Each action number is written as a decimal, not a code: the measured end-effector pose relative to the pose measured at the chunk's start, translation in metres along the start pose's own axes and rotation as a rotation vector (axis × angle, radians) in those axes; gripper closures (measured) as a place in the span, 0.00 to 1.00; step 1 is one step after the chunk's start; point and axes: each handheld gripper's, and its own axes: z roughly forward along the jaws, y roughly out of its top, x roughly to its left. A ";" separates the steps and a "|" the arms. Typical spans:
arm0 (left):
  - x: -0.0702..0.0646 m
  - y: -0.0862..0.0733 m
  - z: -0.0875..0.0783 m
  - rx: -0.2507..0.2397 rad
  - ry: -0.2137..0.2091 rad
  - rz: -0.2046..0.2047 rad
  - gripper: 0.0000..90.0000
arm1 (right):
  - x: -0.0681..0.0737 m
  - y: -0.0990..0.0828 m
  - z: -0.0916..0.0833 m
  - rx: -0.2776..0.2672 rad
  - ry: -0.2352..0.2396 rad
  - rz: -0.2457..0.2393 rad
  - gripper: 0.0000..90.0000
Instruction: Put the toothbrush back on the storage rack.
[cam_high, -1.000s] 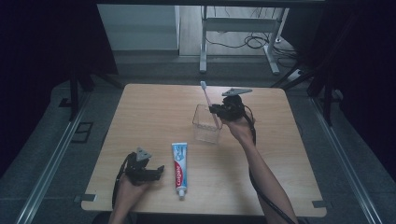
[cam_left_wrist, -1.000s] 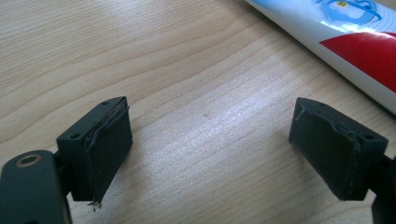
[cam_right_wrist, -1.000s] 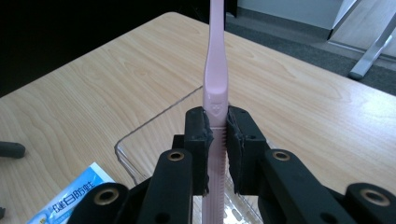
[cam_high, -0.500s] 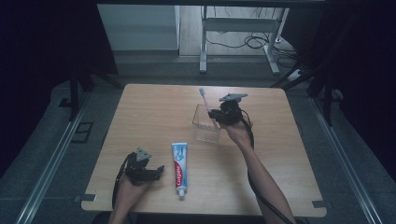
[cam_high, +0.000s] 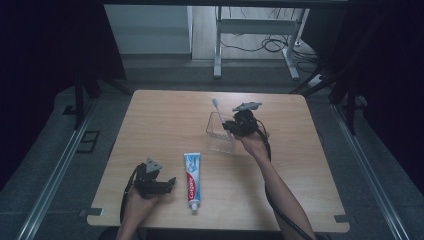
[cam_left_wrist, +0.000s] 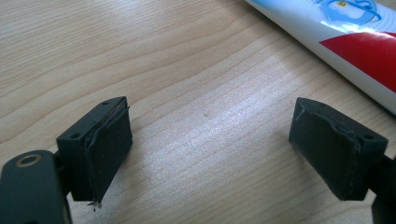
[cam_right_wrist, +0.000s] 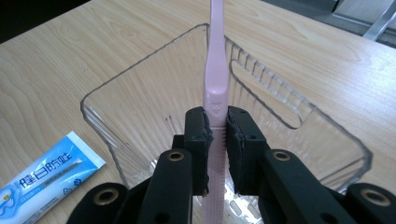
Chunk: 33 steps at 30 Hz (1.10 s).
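Observation:
My right gripper (cam_right_wrist: 218, 140) is shut on the handle of a pink toothbrush (cam_right_wrist: 216, 70), which runs up over a clear plastic cup (cam_right_wrist: 140, 88). In the high view the right gripper (cam_high: 231, 126) hangs at the cup's (cam_high: 220, 135) right rim, and the toothbrush (cam_high: 217, 104) pokes up and to the back left with its head above the cup. A white, red and blue toothpaste tube (cam_high: 191, 179) lies flat near the table's front. The left gripper (cam_high: 167, 183) rests open just left of the tube, its pads (cam_left_wrist: 109, 144) wide apart over bare wood, the tube (cam_left_wrist: 345, 42) beyond them.
The wooden table (cam_high: 150, 120) holds nothing else. Its front edge lies just under the left hand. Beyond the far edge stand metal desk legs and cables (cam_high: 270, 45) on the floor. Dark rails run along both sides.
The right gripper with the toothbrush has sunk a little and shifted left toward the cup, so the brush now leans over it. The left gripper has stayed in place.

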 end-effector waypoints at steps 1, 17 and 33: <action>0.000 0.000 0.000 0.000 0.000 0.000 0.15 | 0.000 0.000 0.001 0.004 0.001 -0.002 0.87; 0.000 0.000 0.000 0.000 -0.001 0.000 0.15 | 0.000 0.000 0.005 0.083 0.021 0.011 0.87; 0.000 0.000 0.000 0.000 -0.001 0.000 0.15 | -0.002 0.008 0.010 0.184 0.040 -0.002 0.87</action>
